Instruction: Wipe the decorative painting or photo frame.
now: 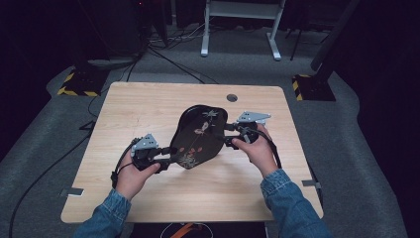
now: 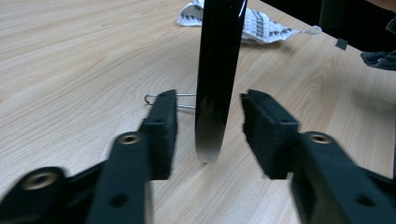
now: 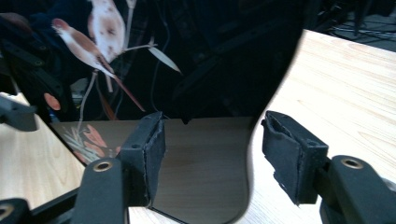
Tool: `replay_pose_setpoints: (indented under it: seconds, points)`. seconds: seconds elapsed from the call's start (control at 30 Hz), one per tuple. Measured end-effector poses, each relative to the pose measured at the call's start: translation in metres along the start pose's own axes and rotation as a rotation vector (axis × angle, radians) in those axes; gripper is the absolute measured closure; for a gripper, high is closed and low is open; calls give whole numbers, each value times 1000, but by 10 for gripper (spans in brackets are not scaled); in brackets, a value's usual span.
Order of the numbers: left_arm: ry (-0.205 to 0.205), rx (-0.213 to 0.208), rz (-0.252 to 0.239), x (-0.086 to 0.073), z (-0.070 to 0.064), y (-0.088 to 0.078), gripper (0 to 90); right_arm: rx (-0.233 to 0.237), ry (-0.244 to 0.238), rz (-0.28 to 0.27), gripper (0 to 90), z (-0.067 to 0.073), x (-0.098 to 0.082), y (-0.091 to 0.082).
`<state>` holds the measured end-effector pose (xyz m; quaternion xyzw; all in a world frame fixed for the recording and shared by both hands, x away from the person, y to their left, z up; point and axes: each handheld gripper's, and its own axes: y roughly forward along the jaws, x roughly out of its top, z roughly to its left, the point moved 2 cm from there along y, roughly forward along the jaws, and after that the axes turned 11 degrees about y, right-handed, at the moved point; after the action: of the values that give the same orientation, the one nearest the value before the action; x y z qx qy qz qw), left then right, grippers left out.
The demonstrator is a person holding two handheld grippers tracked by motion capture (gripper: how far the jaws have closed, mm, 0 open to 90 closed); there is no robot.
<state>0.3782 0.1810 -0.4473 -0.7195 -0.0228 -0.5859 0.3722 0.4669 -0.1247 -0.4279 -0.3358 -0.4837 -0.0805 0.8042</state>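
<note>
Left tool (image 2: 208, 133) partly open around black tray (image 1: 198, 136) edge, untouching, right tool (image 3: 212, 149) wide astride rim

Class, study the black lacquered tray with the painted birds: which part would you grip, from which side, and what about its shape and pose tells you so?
Probably grip the thin rim of the tray, from its outer ends. It is a flat, glossy panel raised off the table, and in the left gripper view its edge stands between the pads of the left gripper, so jaws can pinch both faces there.

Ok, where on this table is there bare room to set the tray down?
Bare wood on the table along its near edge and in its far-left corner. Crowded mid-table: black tray between left tool and right tool.
</note>
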Motion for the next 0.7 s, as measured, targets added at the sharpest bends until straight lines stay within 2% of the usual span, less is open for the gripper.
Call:
replay_pose_setpoints:
  seconds: [0.1, 0.27, 0.37, 0.5, 0.7]
  points:
    - [21, -14, 2, 0, -1, 0, 686, 23, -6, 1, 392, 1, 1, 2]
    - [40, -12, 7, 0, 1, -1, 759, 36, -6, -2, 390, 1, 1, 5]
    - [38, -34, 1, -1, 1, -1, 776, 49, -1, -1, 390, 0, 1, 7]
    - [36, -38, 0, 0, 0, -1, 780, 61, 16, -3, 390, -3, 1, 8]
    - [41, -37, -2, -1, 2, -1, 780, 38, 6, -7, 441, -1, 1, 7]
